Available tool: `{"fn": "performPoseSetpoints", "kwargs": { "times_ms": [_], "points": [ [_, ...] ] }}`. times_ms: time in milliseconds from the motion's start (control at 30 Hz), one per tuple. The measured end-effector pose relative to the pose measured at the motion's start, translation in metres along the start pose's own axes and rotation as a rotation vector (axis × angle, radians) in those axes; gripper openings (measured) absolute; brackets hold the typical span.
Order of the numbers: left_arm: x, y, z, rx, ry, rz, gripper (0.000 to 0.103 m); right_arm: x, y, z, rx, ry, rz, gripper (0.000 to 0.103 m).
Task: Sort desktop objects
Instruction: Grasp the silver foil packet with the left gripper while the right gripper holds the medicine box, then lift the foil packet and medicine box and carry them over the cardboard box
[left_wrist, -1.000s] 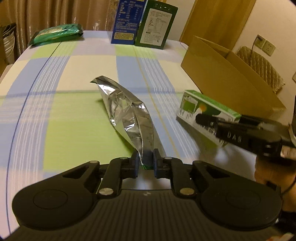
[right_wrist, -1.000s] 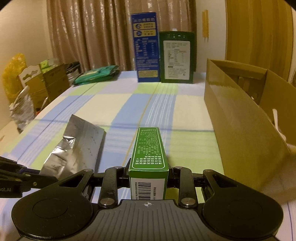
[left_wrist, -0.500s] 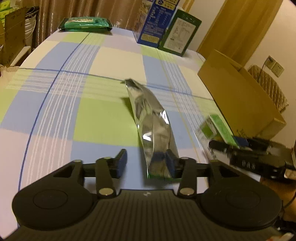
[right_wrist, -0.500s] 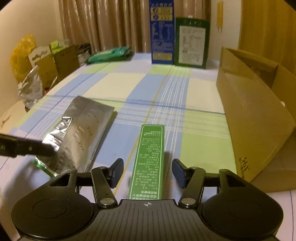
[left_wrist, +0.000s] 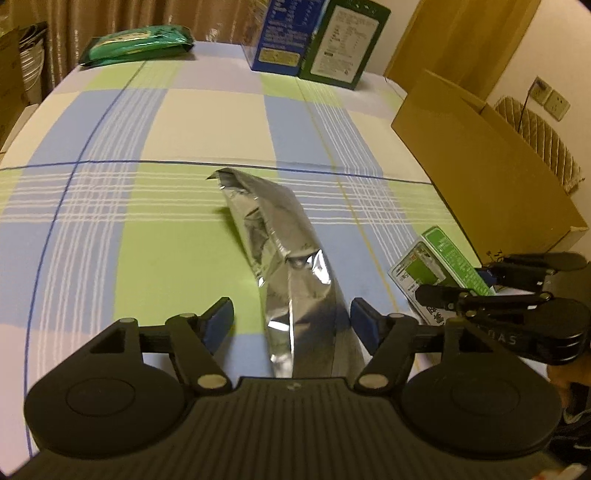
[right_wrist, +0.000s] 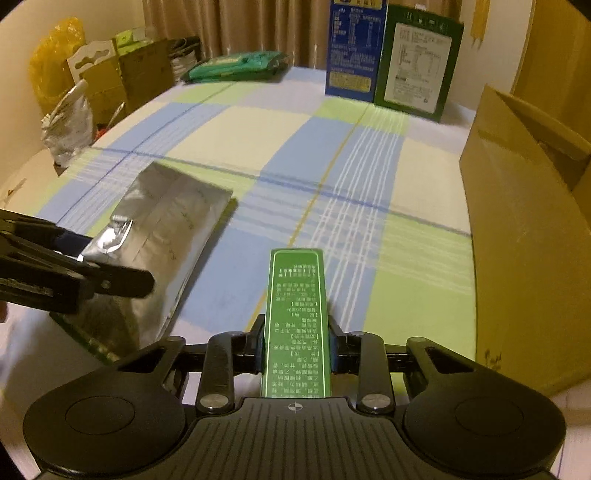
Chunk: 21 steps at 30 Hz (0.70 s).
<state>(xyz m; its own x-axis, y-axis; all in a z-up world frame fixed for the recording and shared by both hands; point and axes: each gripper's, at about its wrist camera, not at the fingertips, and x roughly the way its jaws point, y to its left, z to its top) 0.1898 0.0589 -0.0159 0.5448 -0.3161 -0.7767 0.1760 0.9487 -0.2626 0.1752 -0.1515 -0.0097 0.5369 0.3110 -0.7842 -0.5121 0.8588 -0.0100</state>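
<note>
Left wrist view: left gripper, jaws just opened, pads apart either side of foil pouch lying on checked cloth, not pressing it. Right wrist view: right gripper, jaws just closed, clamped on green box, pointing toward far boxes; cardboard box just right.

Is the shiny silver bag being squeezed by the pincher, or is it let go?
Let go. The left gripper has just been opening; its fingers stand apart from the silver bag, which lies flat on the checked cloth.
</note>
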Motion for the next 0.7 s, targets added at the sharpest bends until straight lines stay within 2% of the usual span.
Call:
{"fn": "performPoseSetpoints", "kwargs": {
  "times_ms": [267, 467, 500, 567, 700],
  "points": [
    [0.025, -0.006, 0.017, 0.036, 0.058, 0.001, 0.065, 0.002, -0.002, 0.004, 0.015, -0.042, 0.006, 0.028],
    [0.039, -0.017, 0.023, 0.102, 0.071, 0.045, 0.063, 0.005, 0.001, 0.006, 0.008, -0.052, 0.003, 0.028],
    [0.040, -0.018, 0.023, 0.113, 0.070, 0.052, 0.062, 0.005, 0.001, 0.006, 0.010, -0.053, 0.004, 0.028],
    [0.041, -0.020, 0.023, 0.138, 0.062, 0.078, 0.050, 0.006, 0.000, 0.006, 0.015, -0.054, 0.006, 0.028],
    [0.039, -0.026, 0.021, 0.190, 0.065, 0.079, 0.043, 0.005, -0.001, 0.006, 0.023, -0.056, 0.017, 0.028]
  ]
}}
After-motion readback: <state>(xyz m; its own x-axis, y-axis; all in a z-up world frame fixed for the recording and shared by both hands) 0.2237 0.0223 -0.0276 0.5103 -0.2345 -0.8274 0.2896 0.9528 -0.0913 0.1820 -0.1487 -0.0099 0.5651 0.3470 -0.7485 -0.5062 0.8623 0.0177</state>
